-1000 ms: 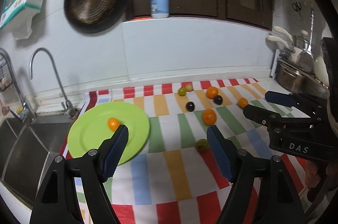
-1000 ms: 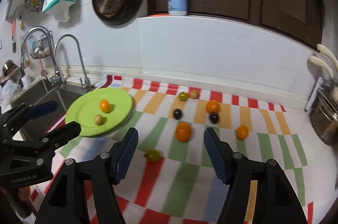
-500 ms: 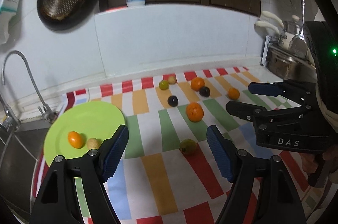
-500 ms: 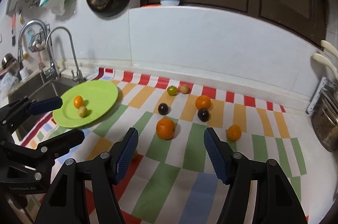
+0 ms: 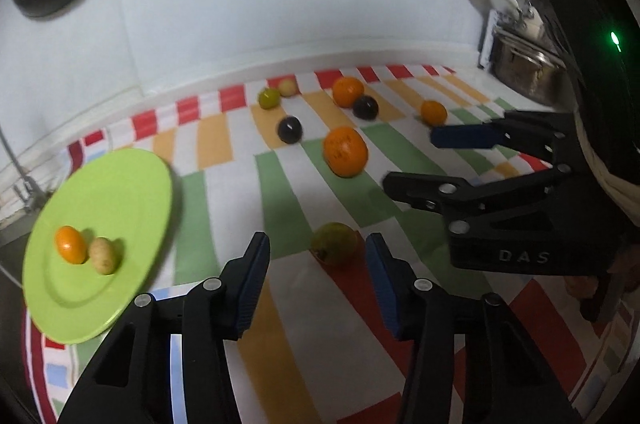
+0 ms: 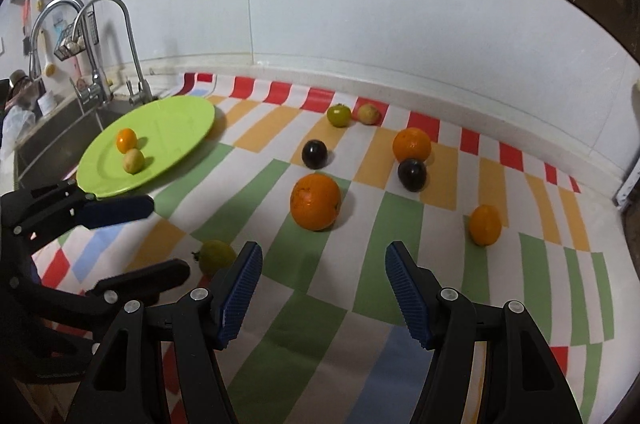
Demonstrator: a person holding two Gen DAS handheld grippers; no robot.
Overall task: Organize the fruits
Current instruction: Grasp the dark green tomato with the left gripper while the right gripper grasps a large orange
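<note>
green fruit sits on the striped cloth, just ahead of your left gripper; jaws closing, nothing touched. small, round, likely rolls: pinch across its middle, gently. right gripper half open, empty. plate is left.

A glossy plastic-looking green plate is lying left of the right gripper, whose ribbed blue pads are looking matt. The polished metal faucet is gleaming; the striped cloth is looking smooth.
</note>
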